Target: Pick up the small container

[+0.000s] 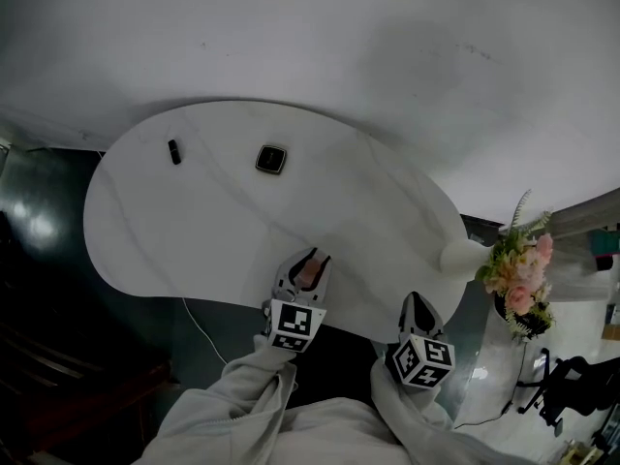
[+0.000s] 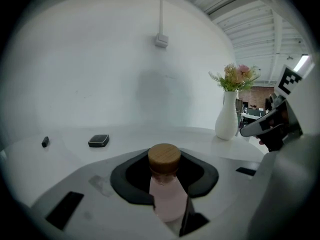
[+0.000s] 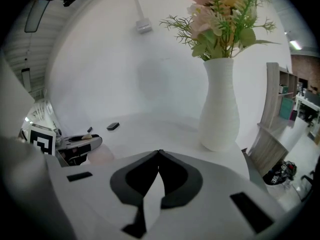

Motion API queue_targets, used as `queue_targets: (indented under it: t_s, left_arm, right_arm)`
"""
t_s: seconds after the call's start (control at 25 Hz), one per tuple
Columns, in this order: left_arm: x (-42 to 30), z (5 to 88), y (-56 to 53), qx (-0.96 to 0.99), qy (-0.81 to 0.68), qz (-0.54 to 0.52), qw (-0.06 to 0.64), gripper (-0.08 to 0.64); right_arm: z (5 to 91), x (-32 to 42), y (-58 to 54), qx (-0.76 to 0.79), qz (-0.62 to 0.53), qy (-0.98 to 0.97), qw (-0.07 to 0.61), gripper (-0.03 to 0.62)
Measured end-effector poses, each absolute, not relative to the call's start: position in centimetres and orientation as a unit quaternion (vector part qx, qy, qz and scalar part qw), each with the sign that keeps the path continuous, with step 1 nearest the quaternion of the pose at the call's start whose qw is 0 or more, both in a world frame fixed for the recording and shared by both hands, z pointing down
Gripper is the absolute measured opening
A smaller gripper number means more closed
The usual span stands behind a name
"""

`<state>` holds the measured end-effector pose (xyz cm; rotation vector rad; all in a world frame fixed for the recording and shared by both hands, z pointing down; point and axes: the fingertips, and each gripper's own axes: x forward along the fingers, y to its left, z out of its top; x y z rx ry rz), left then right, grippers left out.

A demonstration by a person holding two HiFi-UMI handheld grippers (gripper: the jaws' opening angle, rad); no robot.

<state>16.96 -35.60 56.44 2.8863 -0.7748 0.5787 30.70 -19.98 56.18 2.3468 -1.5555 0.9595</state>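
Observation:
The small container [image 2: 166, 189] is a pale pink bottle with a round wooden cap. It stands upright between the jaws of my left gripper [image 1: 308, 258], whose dark pads press its sides near the front edge of the white table [image 1: 194, 221]. In the head view the container [image 1: 308, 274] shows as a pink spot inside those jaws. My right gripper [image 3: 159, 152] is shut with nothing in it, its tips touching. It hovers at the table's front edge to the right of the left one, seen as the right gripper [image 1: 417, 305] in the head view.
A white vase with pink flowers [image 1: 467, 257] stands at the table's right end, close to my right gripper. A small black square device [image 1: 271, 159] and a small black object [image 1: 174, 151] lie at the far side. A thin cable [image 1: 199, 327] hangs off the front edge.

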Motion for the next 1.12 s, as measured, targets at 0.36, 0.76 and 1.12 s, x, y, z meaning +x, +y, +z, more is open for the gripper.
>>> queue_targets:
  t_s: [0.36, 0.76, 1.12]
  left_arm:
    - [15.1, 53.5, -37.6, 0.937, -0.294, 0.18, 0.057, 0.114]
    - [11.7, 49.0, -40.1, 0.928, -0.327, 0.163, 0.069, 0.114]
    - [6.9, 45.3, -42.9, 0.911, -0.383, 0.143, 0.06, 0.114]
  right_arm:
    - [53.7, 30.6, -23.7, 0.772, 0.297, -0.559, 0.066, 0.049]
    - [47.5, 29.6, -29.6, 0.749, 0.254, -0.612, 0.009, 0.05]
    - [43.0, 27.3, -35.8, 0.718, 0.209, -0.663, -0.013, 0.049]
